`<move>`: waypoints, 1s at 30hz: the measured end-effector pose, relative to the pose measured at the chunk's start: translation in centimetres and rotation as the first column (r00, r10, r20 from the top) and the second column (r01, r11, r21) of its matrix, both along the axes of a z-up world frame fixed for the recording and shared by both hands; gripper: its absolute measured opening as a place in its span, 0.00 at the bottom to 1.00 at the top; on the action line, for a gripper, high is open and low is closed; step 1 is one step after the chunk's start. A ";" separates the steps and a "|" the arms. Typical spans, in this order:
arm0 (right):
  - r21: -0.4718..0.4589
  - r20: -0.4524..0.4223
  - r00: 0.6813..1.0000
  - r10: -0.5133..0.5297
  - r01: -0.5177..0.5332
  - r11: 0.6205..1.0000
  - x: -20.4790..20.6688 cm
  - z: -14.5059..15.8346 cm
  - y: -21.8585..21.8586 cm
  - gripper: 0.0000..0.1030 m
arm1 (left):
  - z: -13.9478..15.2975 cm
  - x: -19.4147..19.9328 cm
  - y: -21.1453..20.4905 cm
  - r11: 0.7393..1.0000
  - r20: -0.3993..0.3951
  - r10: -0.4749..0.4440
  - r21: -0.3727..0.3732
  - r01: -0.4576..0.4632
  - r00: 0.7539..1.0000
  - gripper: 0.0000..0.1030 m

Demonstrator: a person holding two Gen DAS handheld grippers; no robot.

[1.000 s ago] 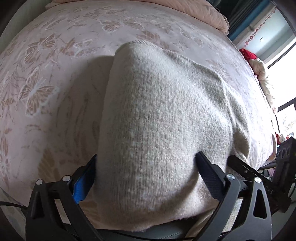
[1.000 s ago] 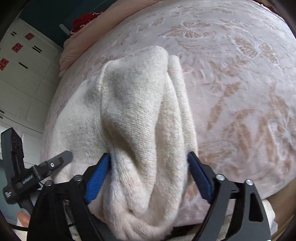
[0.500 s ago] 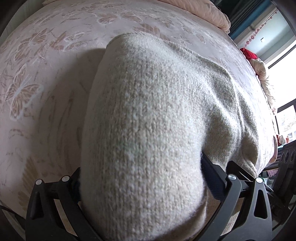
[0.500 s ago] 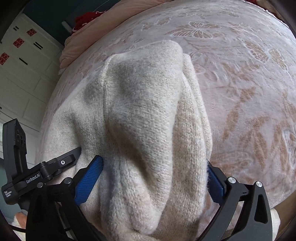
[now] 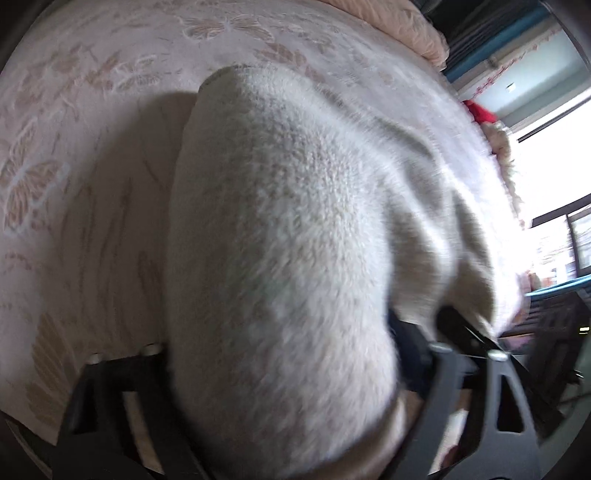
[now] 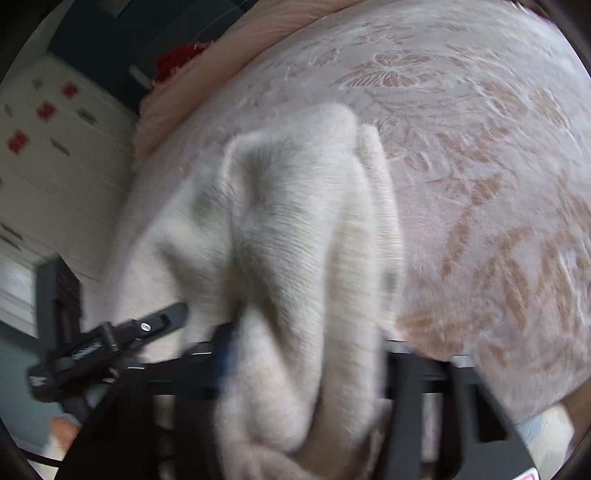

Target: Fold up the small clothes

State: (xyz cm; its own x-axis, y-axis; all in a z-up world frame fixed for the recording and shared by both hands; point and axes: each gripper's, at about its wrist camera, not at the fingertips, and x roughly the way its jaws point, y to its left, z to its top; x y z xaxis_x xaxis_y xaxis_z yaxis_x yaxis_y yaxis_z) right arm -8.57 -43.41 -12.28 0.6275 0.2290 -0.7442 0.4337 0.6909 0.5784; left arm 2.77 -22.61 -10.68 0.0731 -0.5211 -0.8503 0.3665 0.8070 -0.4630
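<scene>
A cream knitted sweater lies bunched on the pink butterfly-patterned bedspread. In the left wrist view its near end fills the gap of my left gripper. The jaws are closing and both sides touch the knit. In the right wrist view a gathered fold of the sweater runs between the fingers of my right gripper. Its jaws are closing too and pinch the fabric. The left gripper's finger shows at the sweater's left side. Both pictures are blurred.
A peach quilt lies along the far edge of the bed. A red item and a bright window are off to the right. White cabinets stand beyond the bed's left side. The bedspread stretches right of the sweater.
Both pairs of jaws have narrowed onto the sweater. The knit has bunched up higher between the fingers and now covers the blue pads. Both views have tilted slightly.
</scene>
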 end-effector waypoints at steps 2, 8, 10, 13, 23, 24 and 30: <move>0.048 0.043 0.999 -0.013 0.011 0.999 -1.1 1.4 -0.3 0.34 | 1.5 -0.1 0.8 0.997 -0.042 -0.018 -0.071 0.015 0.999 0.55; 0.030 0.154 0.988 -0.006 0.002 1.000 -4.4 8.0 0.5 0.30 | 6.6 -2.5 2.0 0.970 -0.075 -0.085 -0.234 0.065 0.994 0.49; -0.002 0.190 0.982 -0.001 0.002 1.000 -5.6 10.7 0.7 0.30 | 9.4 -3.8 2.0 0.951 -0.045 -0.120 -0.292 0.102 0.992 0.49; -0.054 0.268 0.963 0.007 0.008 0.998 -7.3 15.3 1.2 0.30 | 13.5 -5.4 2.1 0.923 0.031 -0.157 -0.350 0.157 0.987 0.49; -0.289 0.575 0.799 0.174 0.000 0.957 -6.8 31.5 7.1 0.32 | 29.5 -5.7 8.7 0.825 0.428 -0.082 -0.477 0.302 0.900 0.50; -0.307 0.580 0.790 0.196 -0.010 0.952 -6.2 31.9 7.7 0.34 | 30.2 -5.1 9.7 0.832 0.450 -0.061 -0.470 0.295 0.891 0.53; -0.314 0.461 0.856 0.236 -0.092 0.945 2.7 23.2 10.0 0.70 | 24.9 1.6 15.7 0.943 0.476 0.113 -0.328 0.057 0.872 0.91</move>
